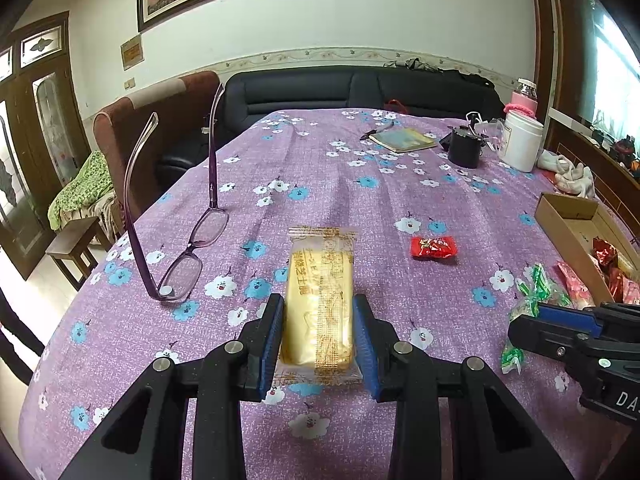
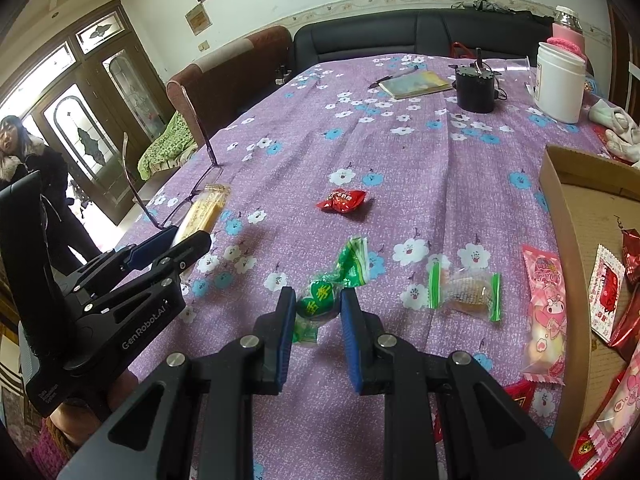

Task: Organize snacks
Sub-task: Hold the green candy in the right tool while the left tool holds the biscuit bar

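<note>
Left gripper [image 1: 318, 334] clamps a yellow wrapped cake [image 1: 320, 304] by its long sides, just above the purple floral surface [image 1: 360, 184]. Right gripper [image 2: 318, 310] pinches a green twist-wrapped candy [image 2: 332, 284] at its middle. Red candy [image 2: 341, 200] lies loose farther out. Clear green-ended snack [image 2: 466, 292] and pink packet [image 2: 544, 312] lie beside the cardboard box [image 2: 560, 208] on the right. Purple glasses [image 1: 180, 248] sit left of the cake.

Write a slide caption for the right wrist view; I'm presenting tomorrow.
Right gripper pinches a green-wrapped candy above the floral tablecloth, cardboard snack box alongside.
</note>
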`<state>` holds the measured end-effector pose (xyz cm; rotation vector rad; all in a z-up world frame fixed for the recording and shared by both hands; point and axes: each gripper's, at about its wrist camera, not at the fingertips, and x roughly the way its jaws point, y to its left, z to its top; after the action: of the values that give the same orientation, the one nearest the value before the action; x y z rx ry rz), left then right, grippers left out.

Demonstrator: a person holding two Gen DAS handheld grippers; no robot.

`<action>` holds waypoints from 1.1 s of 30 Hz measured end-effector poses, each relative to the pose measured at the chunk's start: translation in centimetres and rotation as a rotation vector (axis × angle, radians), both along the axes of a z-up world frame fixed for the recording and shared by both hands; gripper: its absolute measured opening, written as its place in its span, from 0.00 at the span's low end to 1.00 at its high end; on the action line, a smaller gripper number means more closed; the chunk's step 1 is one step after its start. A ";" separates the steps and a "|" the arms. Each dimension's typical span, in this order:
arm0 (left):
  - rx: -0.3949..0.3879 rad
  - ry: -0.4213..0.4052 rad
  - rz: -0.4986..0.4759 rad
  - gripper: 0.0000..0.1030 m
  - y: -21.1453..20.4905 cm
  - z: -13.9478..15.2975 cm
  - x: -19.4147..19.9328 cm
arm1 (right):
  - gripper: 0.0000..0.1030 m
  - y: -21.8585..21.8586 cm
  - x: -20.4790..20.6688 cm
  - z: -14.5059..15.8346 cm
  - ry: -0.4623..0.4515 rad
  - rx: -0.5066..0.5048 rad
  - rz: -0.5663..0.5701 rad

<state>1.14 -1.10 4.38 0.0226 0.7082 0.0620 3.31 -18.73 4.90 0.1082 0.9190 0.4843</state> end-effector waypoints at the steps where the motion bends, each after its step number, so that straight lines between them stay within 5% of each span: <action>1: 0.000 0.000 -0.001 0.35 0.0 0.0 0.0 | 0.21 0.0 0.0 0.0 0.000 -0.001 -0.001; 33: 0.000 -0.003 -0.006 0.35 0.1 0.3 -0.2 | 0.21 -0.3 0.1 0.0 0.003 0.006 -0.011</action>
<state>0.93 -0.98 4.63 0.0247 0.7054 0.0565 3.43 -19.05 4.86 0.1199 0.9194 0.4766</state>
